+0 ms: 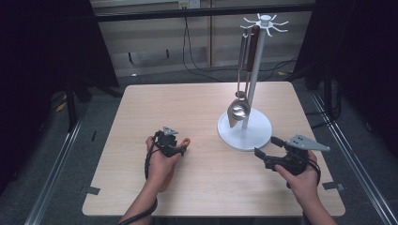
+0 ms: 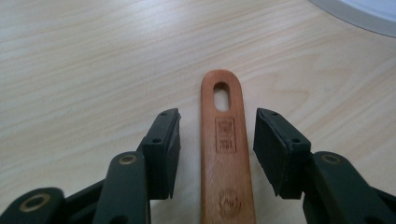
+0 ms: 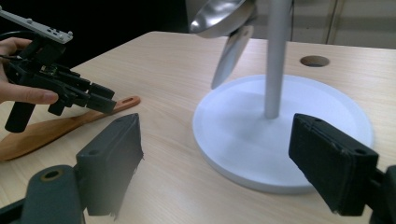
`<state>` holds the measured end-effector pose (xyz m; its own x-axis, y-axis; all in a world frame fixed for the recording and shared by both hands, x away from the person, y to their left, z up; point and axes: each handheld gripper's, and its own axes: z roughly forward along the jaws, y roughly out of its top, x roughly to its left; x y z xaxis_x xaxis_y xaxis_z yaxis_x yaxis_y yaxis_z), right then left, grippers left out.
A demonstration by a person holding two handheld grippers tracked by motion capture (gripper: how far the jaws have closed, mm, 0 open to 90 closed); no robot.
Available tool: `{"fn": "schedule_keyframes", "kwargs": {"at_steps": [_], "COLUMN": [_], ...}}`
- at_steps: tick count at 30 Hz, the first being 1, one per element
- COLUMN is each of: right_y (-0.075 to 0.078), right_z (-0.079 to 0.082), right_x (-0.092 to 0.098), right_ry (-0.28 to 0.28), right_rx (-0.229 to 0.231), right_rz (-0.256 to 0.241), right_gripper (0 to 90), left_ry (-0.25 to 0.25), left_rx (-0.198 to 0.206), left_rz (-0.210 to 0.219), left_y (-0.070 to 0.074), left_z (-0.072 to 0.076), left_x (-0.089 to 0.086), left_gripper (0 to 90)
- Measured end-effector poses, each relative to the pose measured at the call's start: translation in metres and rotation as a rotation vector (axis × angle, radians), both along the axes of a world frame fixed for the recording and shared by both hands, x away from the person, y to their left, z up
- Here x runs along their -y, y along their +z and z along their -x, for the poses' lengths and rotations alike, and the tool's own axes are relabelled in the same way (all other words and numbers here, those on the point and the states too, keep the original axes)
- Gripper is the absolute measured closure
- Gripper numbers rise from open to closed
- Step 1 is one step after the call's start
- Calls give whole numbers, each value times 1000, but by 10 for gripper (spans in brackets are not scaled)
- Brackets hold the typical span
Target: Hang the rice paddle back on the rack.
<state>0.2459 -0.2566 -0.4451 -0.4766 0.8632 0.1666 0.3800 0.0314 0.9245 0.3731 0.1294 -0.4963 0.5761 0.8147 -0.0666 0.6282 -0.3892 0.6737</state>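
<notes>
A wooden spatula [image 2: 225, 158] lies flat on the table, its handle end with the hanging hole pointing toward the stand. My left gripper [image 2: 217, 126] is open, with one jaw on each side of that handle and neither touching it. In the high view the left gripper [image 1: 177, 149] sits left of centre, and the handle tip [image 1: 186, 140] pokes out past it. My right gripper [image 1: 267, 146] is open and holds nothing, just off the stand's white base [image 1: 256, 136]. In the right gripper view its jaws [image 3: 219, 158] stand wide apart facing that base [image 3: 285, 135].
A white utensil stand [image 1: 253, 79] with a hooked top rises at the table's right middle. A steel ladle [image 1: 238, 110] and a brown-handled utensil [image 1: 253, 47] hang from it. A round hole [image 3: 314, 60] shows in the tabletop behind the stand.
</notes>
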Motion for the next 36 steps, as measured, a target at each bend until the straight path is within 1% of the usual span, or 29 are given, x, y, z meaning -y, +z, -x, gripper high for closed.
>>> {"fn": "schedule_keyframes", "kwargs": {"at_steps": [2, 4, 5, 6, 8, 9, 10, 11, 12, 13, 14, 16, 17, 19, 20, 21, 22, 23, 24, 25, 26, 27, 28, 29, 30, 31, 33, 34, 36], "right_y": [0, 0, 0, 0, 0, 0, 0, 0, -1, -1, -1, 0, 0, 0, 0, 0, 0, 0, -1, -1, -1, 0, 0, 0, 0, 0, -2, -3, -4], "right_z": [5, 10, 12, 14, 18, 18, 19, 20, 20, 20, 20, 19, 19, 17, 16, 15, 14, 13, 11, 9, 7, 5, 4, 2, -1, -2, -6, -9, -13], "right_x": [6, 13, 16, 19, 23, 24, 25, 25, 24, 24, 23, 19, 18, 14, 12, 10, 7, 5, 1, -3, -7, -13, -17, -23, -30, -35, -49, -56, -70], "right_ry": [-19, -36, -47, -59, -68, -69, -74, -74, -73, -68, -65, -54, -52, -45, -36, -32, -25, -17, -4, 11, 25, 38, 49, 65, 84, 90, 124, 137, 159], "right_rx": [-2, -3, -3, -5, -4, -2, -6, -5, -9, -7, -8, -3, -3, -4, -6, -6, -6, -6, -3, -5, -2, -2, -2, -1, 0, -5, -17, -23, -33], "right_rz": [-4, -6, -7, -11, -11, -10, -11, -7, -4, -2, 0, 7, 7, 6, 3, 6, 5, 6, 10, 12, 13, 9, 9, 6, 7, 1, 3, 10, -3], "right_gripper": [174, 174, 174, 174, 174, 174, 174, 174, 173, 173, 173, 172, 172, 172, 172, 171, 171, 171, 169, 167, 167, 168, 169, 169, 170, 169, 169, 169, 169], "left_ry": [-4, -5, -9, -13, -1, -12, -8, 3, 2, 6, 7, 13, 4, 7, 7, 19, 5, 1, 10, 12, 13, 14, 14, 11, 6, 8, -9, -9, -24], "left_rx": [-9, 2, -2, 5, -2, -17, -10, -17, -18, -24, -30, -29, -30, -28, -28, -20, -11, 5, 21, 31, 53, 66, 86, 101, 104, 113, 127, 142, 155], "left_rz": [-5, -17, -44, -58, -36, -67, -61, -51, -61, -67, -63, -57, -69, -64, -47, -24, -23, -8, 30, 47, 75, 77, 99, 129, 145, 181, 212, 234, 259], "left_y": [-1, -3, -1, -1, -1, 1, 0, 1, 2, 2, 2, 2, 3, 3, 4, 7, 10, 16, 21, 27, 32, 37, 42, 48, 52, 55, 62, 65, 71], "left_z": [-4, -8, -9, -9, -10, -10, -10, -9, -10, -9, -9, -8, -8, -6, -5, -3, -2, 0, 2, 4, 7, 9, 11, 15, 16, 19, 24, 26, 31], "left_x": [5, 10, 13, 15, 20, 20, 21, 23, 23, 24, 24, 24, 23, 21, 20, 19, 17, 16, 16, 15, 15, 14, 14, 13, 12, 12, 12, 13, 16], "left_gripper": [501, 490, 490, 497, 532, 550, 571, 612, 652, 656, 657, 658, 659, 659, 659, 659, 659, 660, 659, 659, 660, 659, 659, 660, 660, 660, 659, 660, 659]}}
